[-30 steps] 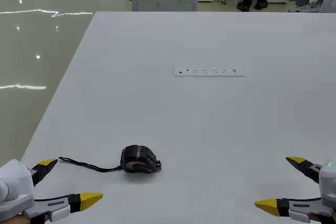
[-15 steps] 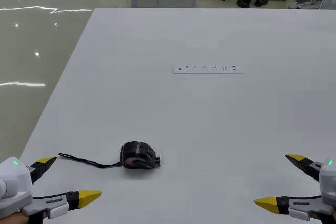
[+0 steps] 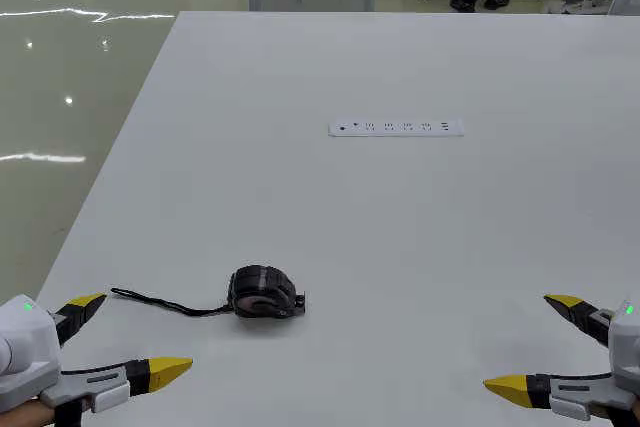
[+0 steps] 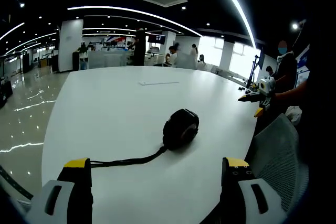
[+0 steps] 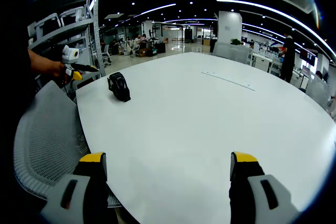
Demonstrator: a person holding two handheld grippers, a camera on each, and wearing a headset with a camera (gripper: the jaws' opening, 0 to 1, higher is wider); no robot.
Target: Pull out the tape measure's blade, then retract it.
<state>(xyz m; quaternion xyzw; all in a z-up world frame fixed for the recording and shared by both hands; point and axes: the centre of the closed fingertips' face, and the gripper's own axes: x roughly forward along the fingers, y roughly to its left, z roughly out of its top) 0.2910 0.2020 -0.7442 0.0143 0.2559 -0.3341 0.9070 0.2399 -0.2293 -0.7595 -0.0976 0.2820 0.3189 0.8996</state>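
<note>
1. Lying on the bench (image 3: 400,227), tape measure (image 3: 265,293), cord (image 3: 160,304) trailing left.
2. Released: left tongs (image 3: 142,332), near the tape measure, not touching.
3. Released: right tongs (image 3: 520,343), well right of it.

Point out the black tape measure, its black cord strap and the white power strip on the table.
black tape measure (image 3: 262,294), head view, middle of its case.
black cord strap (image 4: 126,161), left gripper view, midway along the cord.
white power strip (image 3: 396,128), head view, centre of its top face.
</note>
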